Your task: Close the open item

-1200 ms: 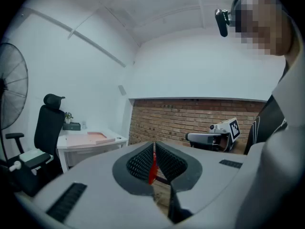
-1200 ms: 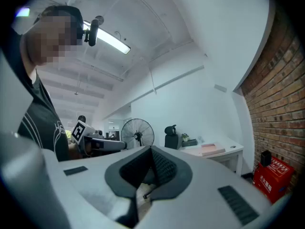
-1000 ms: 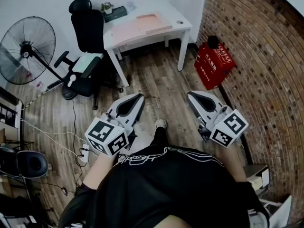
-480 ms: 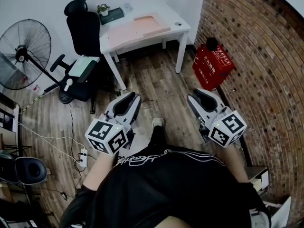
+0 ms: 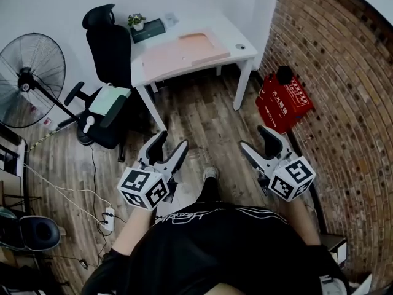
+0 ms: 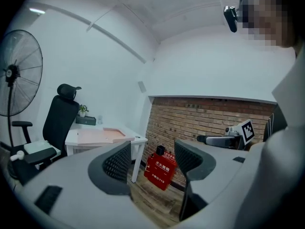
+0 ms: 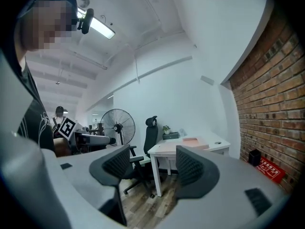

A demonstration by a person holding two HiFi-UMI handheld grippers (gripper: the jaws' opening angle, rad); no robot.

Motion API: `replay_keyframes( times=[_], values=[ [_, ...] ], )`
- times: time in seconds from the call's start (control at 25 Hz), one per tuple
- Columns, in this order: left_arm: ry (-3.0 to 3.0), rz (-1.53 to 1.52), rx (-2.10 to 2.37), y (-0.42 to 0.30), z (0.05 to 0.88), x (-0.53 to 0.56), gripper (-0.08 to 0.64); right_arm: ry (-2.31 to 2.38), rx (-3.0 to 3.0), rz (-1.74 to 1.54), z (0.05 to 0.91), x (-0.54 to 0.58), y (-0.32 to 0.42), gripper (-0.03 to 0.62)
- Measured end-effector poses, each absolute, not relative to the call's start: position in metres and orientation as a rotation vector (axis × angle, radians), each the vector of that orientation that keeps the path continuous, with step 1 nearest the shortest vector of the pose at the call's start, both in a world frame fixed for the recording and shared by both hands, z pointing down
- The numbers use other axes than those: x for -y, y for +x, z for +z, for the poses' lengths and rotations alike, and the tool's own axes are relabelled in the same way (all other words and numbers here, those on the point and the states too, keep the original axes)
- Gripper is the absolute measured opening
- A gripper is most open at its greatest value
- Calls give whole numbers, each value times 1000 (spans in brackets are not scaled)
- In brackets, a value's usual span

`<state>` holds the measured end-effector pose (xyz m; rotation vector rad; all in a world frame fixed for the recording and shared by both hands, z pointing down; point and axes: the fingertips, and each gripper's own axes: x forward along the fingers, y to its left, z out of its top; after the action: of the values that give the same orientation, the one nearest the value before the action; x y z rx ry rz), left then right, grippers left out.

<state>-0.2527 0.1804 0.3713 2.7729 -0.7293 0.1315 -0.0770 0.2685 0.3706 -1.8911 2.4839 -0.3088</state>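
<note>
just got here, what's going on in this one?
A person stands on the wood floor, some way short of the white desk, holding a gripper in each hand out in front. The jaws of the left gripper and right gripper have just been opening and now stand apart with nothing between them. The pink item on the desk is untouched; no closing has begun.

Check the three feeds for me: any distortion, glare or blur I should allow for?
Head view: sharp, but fisheye bends the brick wall into arcs and darkens the corners. Left gripper view: round dark vignette, even soft light, red box readable. Right gripper view: ceiling light blown out white; desk slightly soft.
</note>
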Motion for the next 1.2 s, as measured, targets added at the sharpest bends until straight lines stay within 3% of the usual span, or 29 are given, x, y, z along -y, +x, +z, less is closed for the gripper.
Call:
replay_keyframes(
  times=[0.64, 1.2],
  values=[
    [2710, 261, 691, -134, 411, 59, 307, -1951, -2481, -516, 407, -41, 30, 310],
    [2688, 280, 801, -120, 418, 158, 307, -2059, -2483, -528, 434, 57, 91, 322]
  ],
)
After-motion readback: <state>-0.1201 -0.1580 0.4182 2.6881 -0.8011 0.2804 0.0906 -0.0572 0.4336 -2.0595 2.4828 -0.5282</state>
